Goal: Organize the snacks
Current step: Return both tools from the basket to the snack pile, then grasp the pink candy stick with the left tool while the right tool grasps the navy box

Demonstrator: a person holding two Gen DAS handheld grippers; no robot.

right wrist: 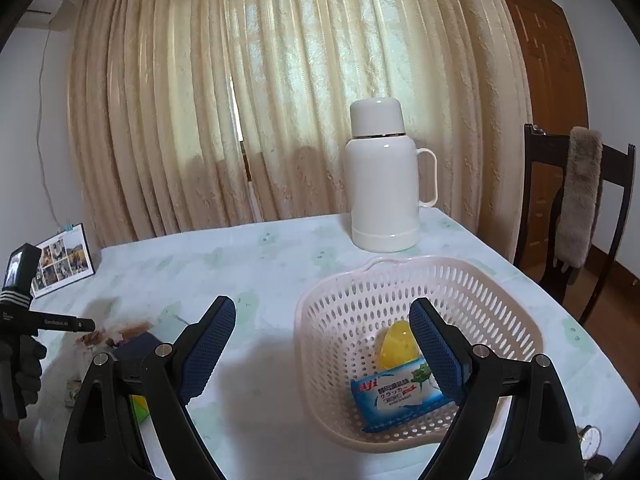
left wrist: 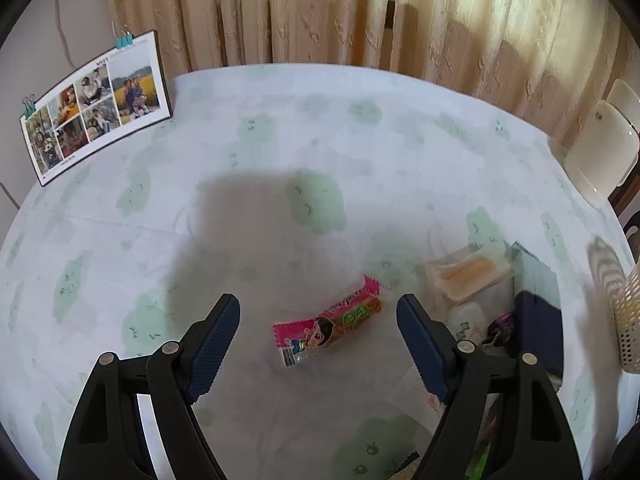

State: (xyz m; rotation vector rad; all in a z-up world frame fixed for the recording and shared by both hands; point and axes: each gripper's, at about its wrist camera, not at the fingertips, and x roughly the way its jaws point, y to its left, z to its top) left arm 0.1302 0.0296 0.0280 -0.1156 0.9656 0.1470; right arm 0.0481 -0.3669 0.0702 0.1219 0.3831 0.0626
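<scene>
Left wrist view: pink snack bar [left wrist: 329, 325] lies on the tabletop [left wrist: 280, 152] between the spread fingers of the left hand-held gripper [left wrist: 318, 314] — untouched. Right hand-held gripper [right wrist: 322, 316] gapes too, its right finger over the basket [right wrist: 320, 320].

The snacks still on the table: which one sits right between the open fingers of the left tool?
The pink-wrapped snack bar with the cartoon child. It lies alone on the tablecloth between the left gripper fingers; the clear-wrapped pale cake lies farther right.

Pink snack bar [left wrist: 329, 325] flat on table, diagonal; blue Aji cracker pack [right wrist: 394, 394] and yellow item [right wrist: 396, 342] inside pale perforated basket [right wrist: 332, 312].
</scene>
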